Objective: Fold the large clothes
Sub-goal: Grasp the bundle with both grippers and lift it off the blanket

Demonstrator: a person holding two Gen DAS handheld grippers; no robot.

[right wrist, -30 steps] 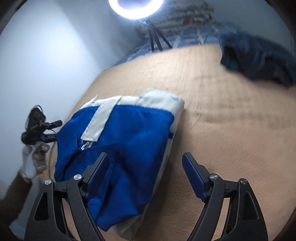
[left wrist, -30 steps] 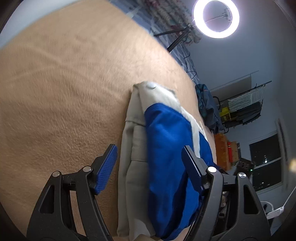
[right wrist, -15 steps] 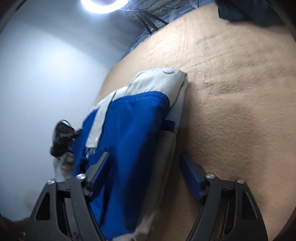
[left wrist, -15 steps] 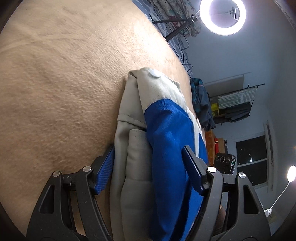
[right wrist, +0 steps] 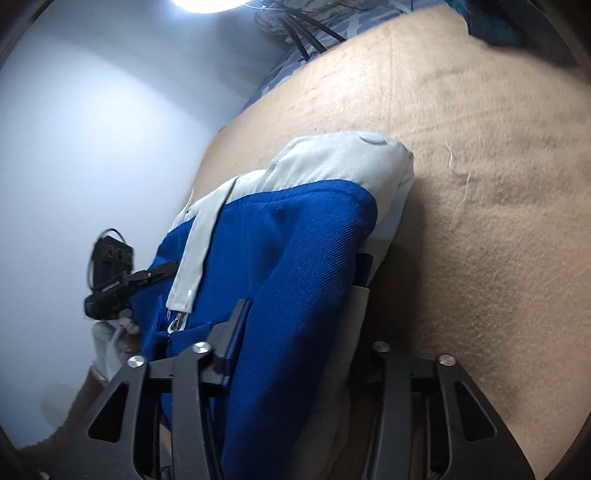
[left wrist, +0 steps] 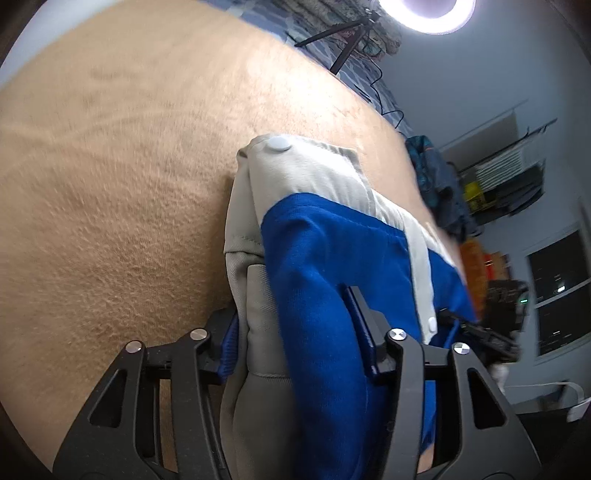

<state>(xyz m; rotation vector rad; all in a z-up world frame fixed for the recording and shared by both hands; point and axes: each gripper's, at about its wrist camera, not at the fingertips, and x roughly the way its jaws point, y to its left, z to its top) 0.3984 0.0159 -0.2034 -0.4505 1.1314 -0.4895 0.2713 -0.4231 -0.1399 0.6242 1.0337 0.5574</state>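
Gripping the folded blue and grey garment (left wrist: 317,258) from both sides, you have your two tools on the near end of the bundle. Your left gripper (left wrist: 295,343) has just been closing its jaws, and now its pads press into the thick fold, grey cloth at 9 o'clock and blue cloth at 3 o'clock. Your right gripper (right wrist: 299,343) has also just been closing, and it is clenched on the same garment (right wrist: 295,236), with the blue layer bulging over the left finger. The garment lies on the tan blanket (left wrist: 110,184), running from the tools toward 12 o'clock, its white snap button (left wrist: 279,144) at the far end. A ring light (left wrist: 432,14) shines at 1 o'clock in the left view.
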